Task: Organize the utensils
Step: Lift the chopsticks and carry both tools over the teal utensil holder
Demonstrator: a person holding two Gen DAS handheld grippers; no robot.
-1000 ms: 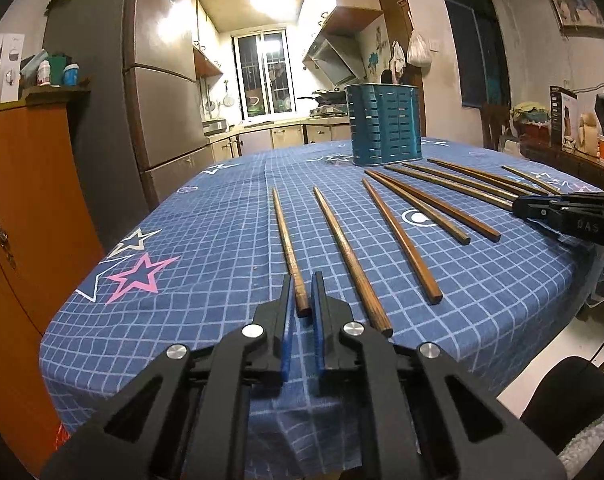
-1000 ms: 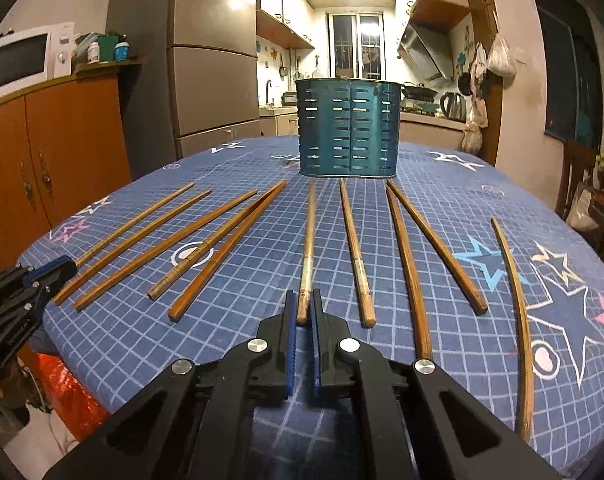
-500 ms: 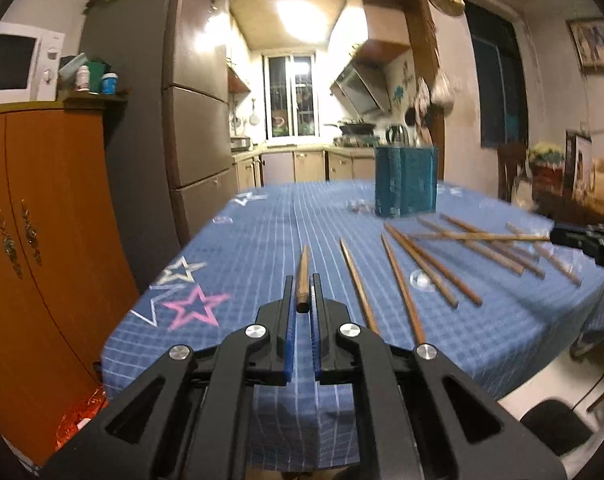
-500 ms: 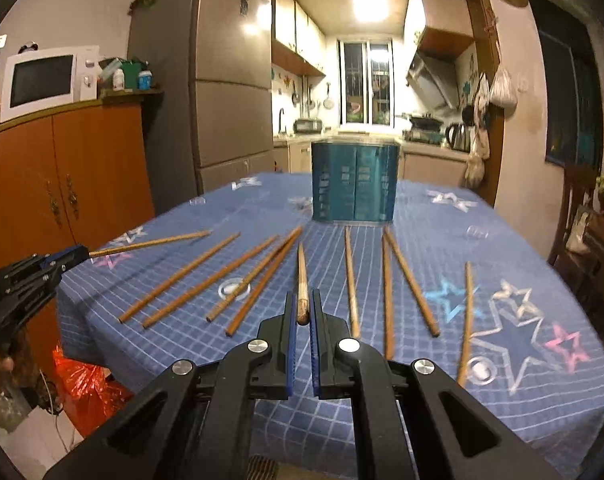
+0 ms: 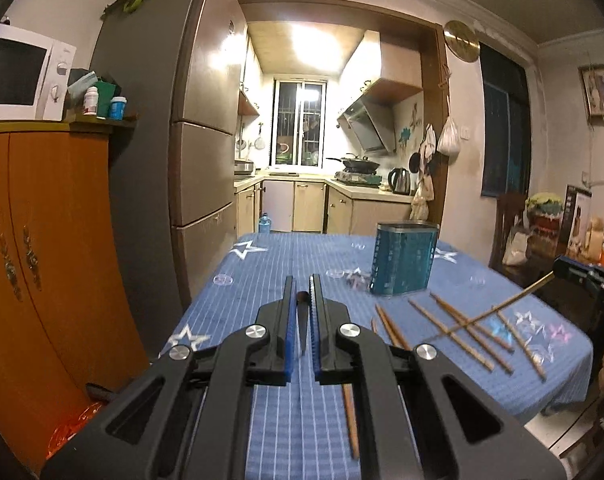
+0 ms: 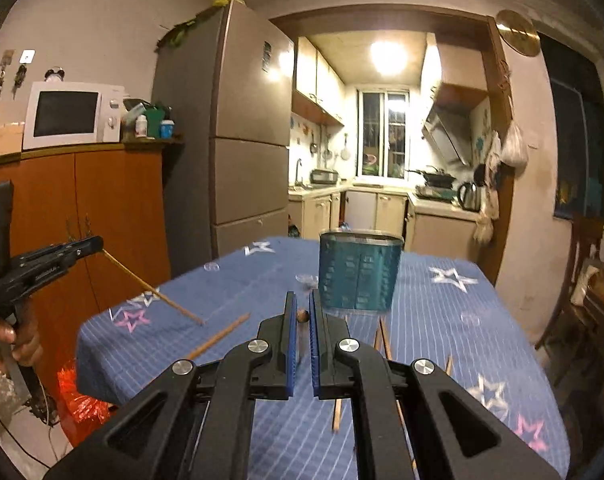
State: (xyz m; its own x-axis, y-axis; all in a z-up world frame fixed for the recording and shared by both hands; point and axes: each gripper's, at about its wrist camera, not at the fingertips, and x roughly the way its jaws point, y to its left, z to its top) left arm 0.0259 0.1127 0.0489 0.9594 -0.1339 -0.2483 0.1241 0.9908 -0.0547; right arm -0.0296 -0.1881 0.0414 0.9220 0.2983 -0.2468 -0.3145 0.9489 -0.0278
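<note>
My left gripper (image 5: 301, 285) is shut on a brown wooden chopstick (image 5: 302, 300), seen end-on between the blue pads and held above the table. My right gripper (image 6: 302, 301) is likewise shut on a chopstick (image 6: 302, 315). Each view shows the other gripper from the side: the right gripper (image 5: 560, 269) with its chopstick (image 5: 498, 310) slanting down to the left, and the left gripper (image 6: 94, 245) with its chopstick (image 6: 152, 289) slanting down to the right. A teal slotted utensil holder (image 5: 404, 258) (image 6: 360, 272) stands upright farther back. Several chopsticks (image 5: 462, 332) (image 6: 218, 338) lie on the blue cloth.
The table (image 5: 262, 272) wears a blue checked cloth with stars. An orange cabinet (image 5: 54, 240) with a microwave (image 6: 68, 114) and a tall fridge (image 5: 174, 140) stand left of it. A chair (image 6: 582, 280) is at the right, a red bag (image 6: 78, 400) on the floor.
Both grippers have risen well above the table, each lifting one chopstick off the cloth. The held chopsticks now hang in the air, and the views look more level across the room.
</note>
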